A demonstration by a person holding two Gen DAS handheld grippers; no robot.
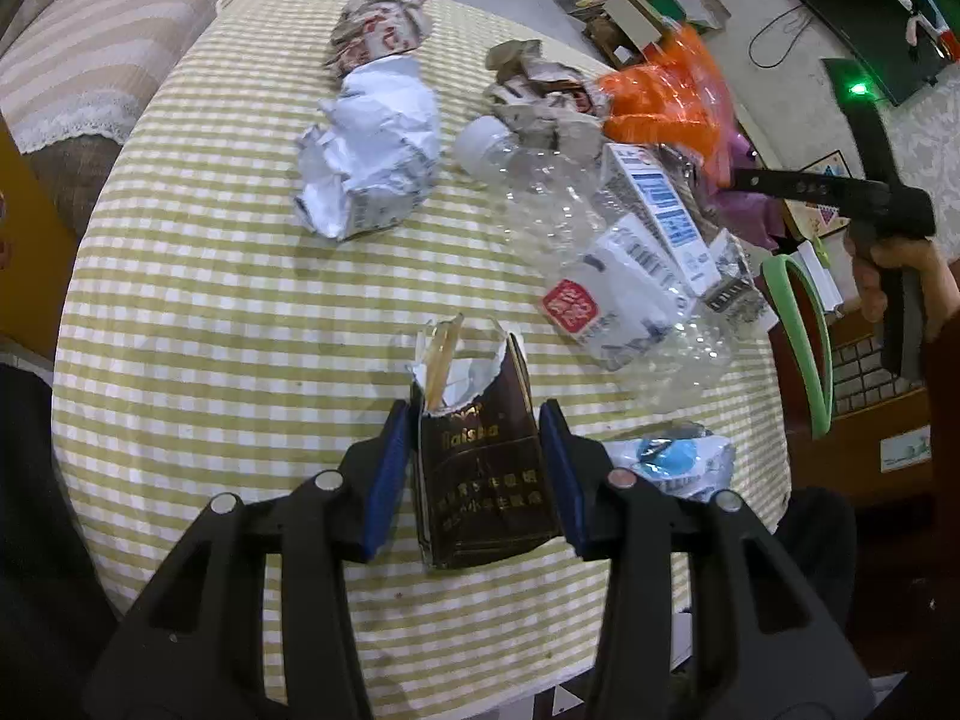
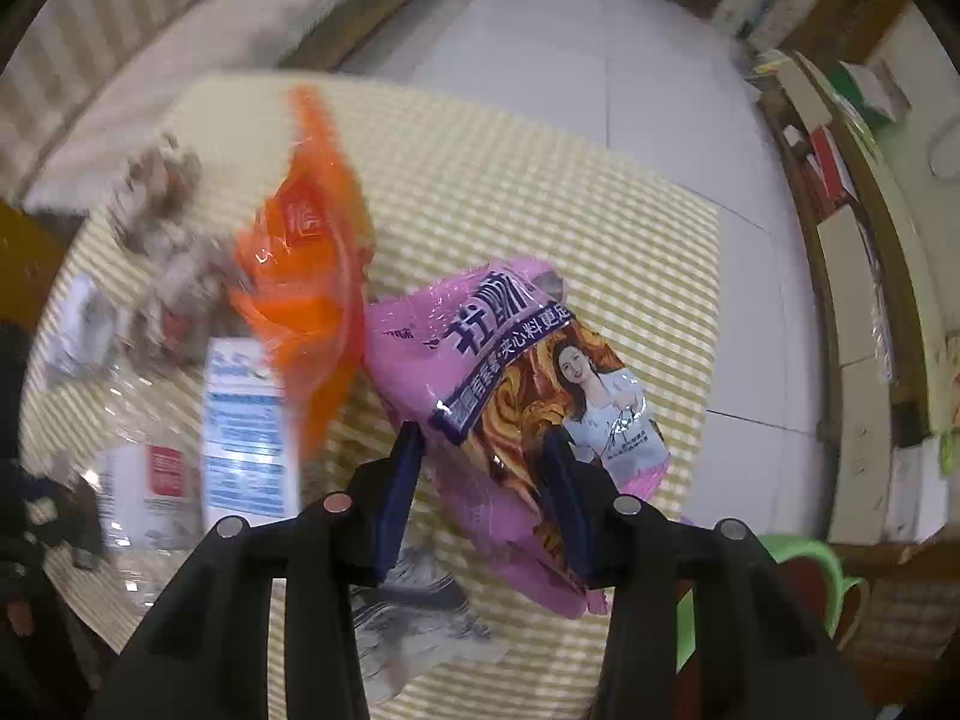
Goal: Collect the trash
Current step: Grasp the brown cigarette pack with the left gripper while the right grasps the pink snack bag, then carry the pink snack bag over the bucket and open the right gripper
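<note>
- On my left wrist view, the brown cigarette pack (image 1: 483, 480) stands upright on the tabletop (image 1: 210, 312), near its front edge, its torn top open with white foil showing.
- My left hand-held gripper (image 1: 477, 474) has one blue pad on each side of the pack; the pads look right against its sides, though I cannot tell how firmly they press.
- Just right of that gripper lies a small crumpled white-and-blue wrapper (image 1: 675, 459).
- Farther back on the right, a clear plastic bottle (image 1: 576, 240) lies on its side, white cap toward the far edge, with a white-and-blue carton (image 1: 660, 210) resting on it.
- A crumpled white paper (image 1: 372, 162) sits left of the bottle; behind it a red-and-white paper wad (image 1: 384, 21), and a grey-brown wad (image 1: 540, 90) beside an orange bag (image 1: 666, 99).
- On my right wrist view, the pink snack bag (image 2: 510, 384) lies on the checked cloth, next to the orange bag (image 2: 306, 276).
- My right hand-held gripper (image 2: 489, 492) is spread around the bag's near end, the pads straddling it; whether they pinch it I cannot tell.
- The left view catches that gripper (image 1: 780, 183) reaching in from the right, held by a hand (image 1: 900, 276).
</note>
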